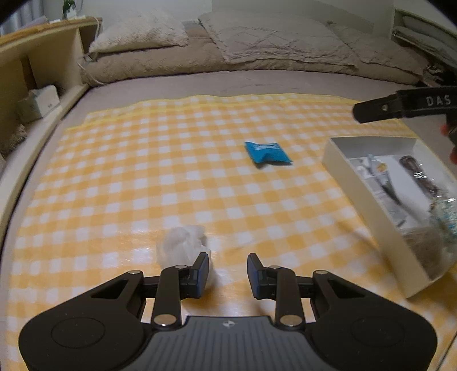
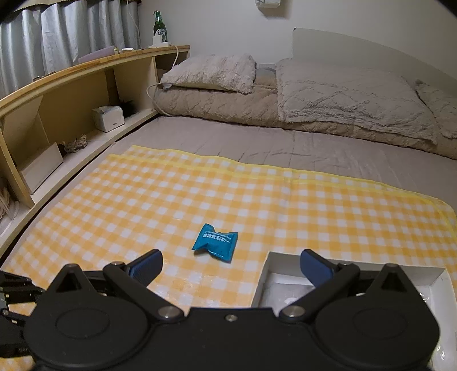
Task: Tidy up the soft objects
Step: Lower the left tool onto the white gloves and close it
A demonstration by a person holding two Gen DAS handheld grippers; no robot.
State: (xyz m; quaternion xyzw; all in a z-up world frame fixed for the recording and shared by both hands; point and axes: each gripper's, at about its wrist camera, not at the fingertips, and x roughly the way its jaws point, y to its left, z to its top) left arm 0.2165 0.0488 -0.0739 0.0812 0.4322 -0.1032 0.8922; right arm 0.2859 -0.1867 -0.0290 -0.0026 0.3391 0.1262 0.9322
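Note:
A blue soft packet [image 1: 267,152] lies on the yellow checked cloth [image 1: 142,185]; it also shows in the right wrist view [image 2: 215,242]. A crumpled white tissue [image 1: 182,244] lies just left of my left gripper [image 1: 228,274], which is open and empty, its left pad touching the tissue. A white box [image 1: 354,182] at the right holds several packaged items. My right gripper [image 2: 230,264] is open and empty, above the box's near-left corner [image 2: 265,274], the blue packet just ahead of it. A finger of the right gripper [image 1: 400,105] shows at the upper right in the left wrist view.
The cloth lies on a grey bed [image 2: 285,148] with pillows and a folded duvet [image 2: 342,97] at the far end. A wooden shelf unit [image 2: 71,94] runs along the left with a tissue box [image 2: 108,118], rope and a green bottle [image 2: 160,25].

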